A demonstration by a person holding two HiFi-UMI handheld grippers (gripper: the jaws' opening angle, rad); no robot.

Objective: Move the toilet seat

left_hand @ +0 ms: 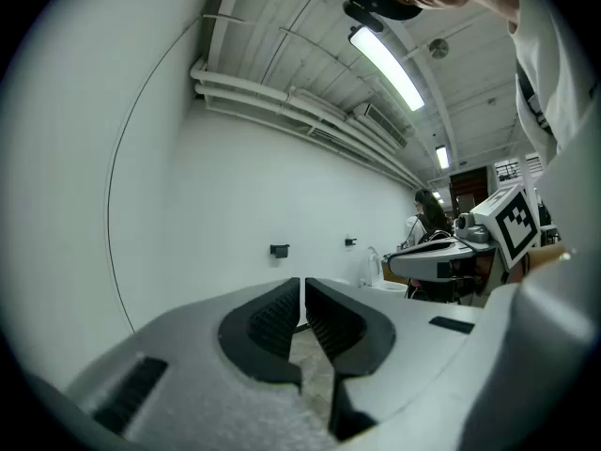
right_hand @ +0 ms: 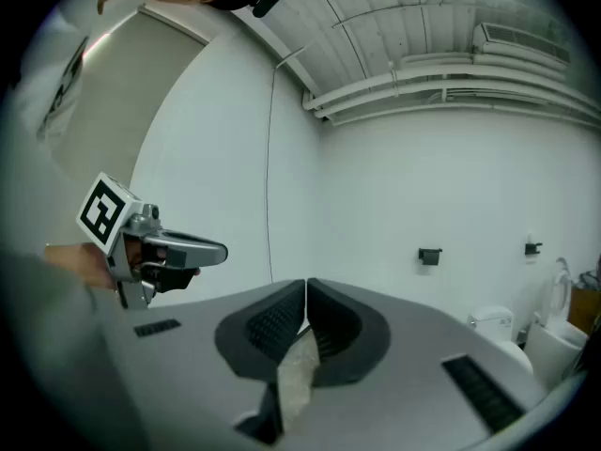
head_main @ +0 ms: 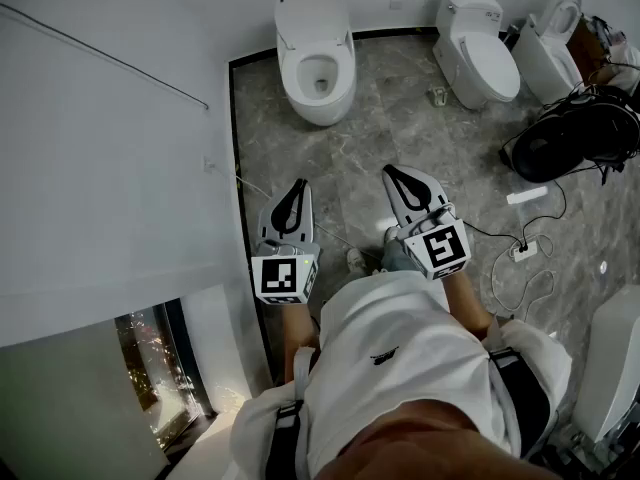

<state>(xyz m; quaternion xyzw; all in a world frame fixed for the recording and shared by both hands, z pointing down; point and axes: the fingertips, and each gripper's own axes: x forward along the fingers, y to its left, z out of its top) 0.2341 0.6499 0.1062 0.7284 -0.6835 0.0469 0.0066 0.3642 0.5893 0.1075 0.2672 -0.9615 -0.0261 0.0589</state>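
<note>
Dim head view; ceiling tube lights (left_hand: 385,67) glare, fisheye edges dark.

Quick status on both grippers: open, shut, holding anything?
Left gripper: closed, nothing between the jaws.
Right gripper: closed, nothing between the jaws.

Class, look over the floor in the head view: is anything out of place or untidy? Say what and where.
Yes. At the right, a power strip and loose white cables sprawl over the marble floor, below a black heap of gear. They lie in the open walking space and look like a likely trip hazard.
</note>
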